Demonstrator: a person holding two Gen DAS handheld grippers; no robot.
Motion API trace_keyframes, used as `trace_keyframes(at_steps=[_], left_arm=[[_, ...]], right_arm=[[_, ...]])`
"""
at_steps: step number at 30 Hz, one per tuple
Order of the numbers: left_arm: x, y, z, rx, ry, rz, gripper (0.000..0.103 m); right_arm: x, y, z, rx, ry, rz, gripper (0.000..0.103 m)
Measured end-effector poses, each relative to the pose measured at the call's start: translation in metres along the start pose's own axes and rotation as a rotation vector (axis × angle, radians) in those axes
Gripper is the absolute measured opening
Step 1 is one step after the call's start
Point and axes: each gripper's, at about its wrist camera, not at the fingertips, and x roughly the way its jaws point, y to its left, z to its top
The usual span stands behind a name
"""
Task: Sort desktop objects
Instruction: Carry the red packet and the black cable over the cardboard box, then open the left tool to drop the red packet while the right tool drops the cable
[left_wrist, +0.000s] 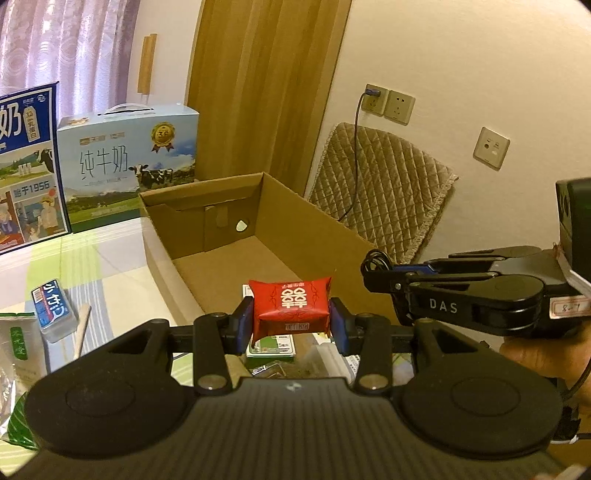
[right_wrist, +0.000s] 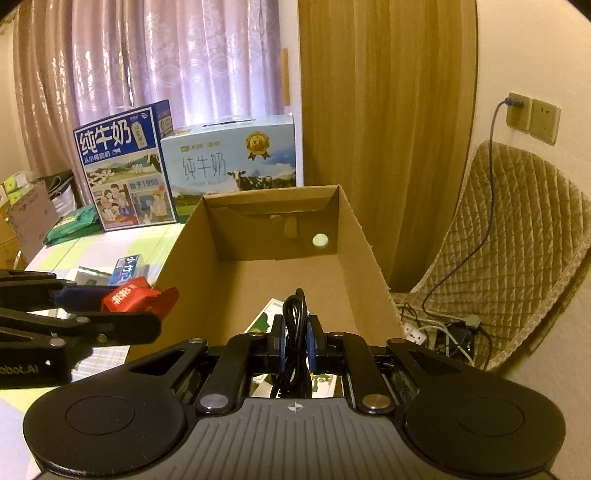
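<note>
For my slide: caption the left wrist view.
Left gripper clamps a red packet before the cardboard box.

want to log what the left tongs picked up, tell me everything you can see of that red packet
The red packet is a small pillow-shaped pack in glossy red wrapping, with a white double character and thin dark flourishes printed on its face. It looks soft, puffed, with crimped ends. The left tongs pinch it by its two sides between blue pads, holding it in the air near the cardboard box.

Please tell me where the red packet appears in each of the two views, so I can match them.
Left wrist view: the red packet sits at centre, clamped in the left gripper.
Right wrist view: the red packet is at the left edge, same grip.
Shared landmark: the open cardboard box.
</note>
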Motion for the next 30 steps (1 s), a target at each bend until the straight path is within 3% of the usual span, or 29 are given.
trace_keyframes(at_steps=[9,14,30], left_arm=[[0.007,0.003,-0.001,-0.007,0.014,0.006,0.037],[0.012,0.005,-0.003,-0.015,0.028,0.003,0.049],[-0.019,0.026,-0.005,-0.040,-0.029,0.049,0.049]], right_arm=[[0.001,-0.002,0.005,-0.003,-0.004,-0.010,0.008],[0.003,0.001,0.007,-0.008,-0.005,-0.007,0.008],[0.001,0.003,0.010,-0.002,-0.004,-0.008,0.008]])
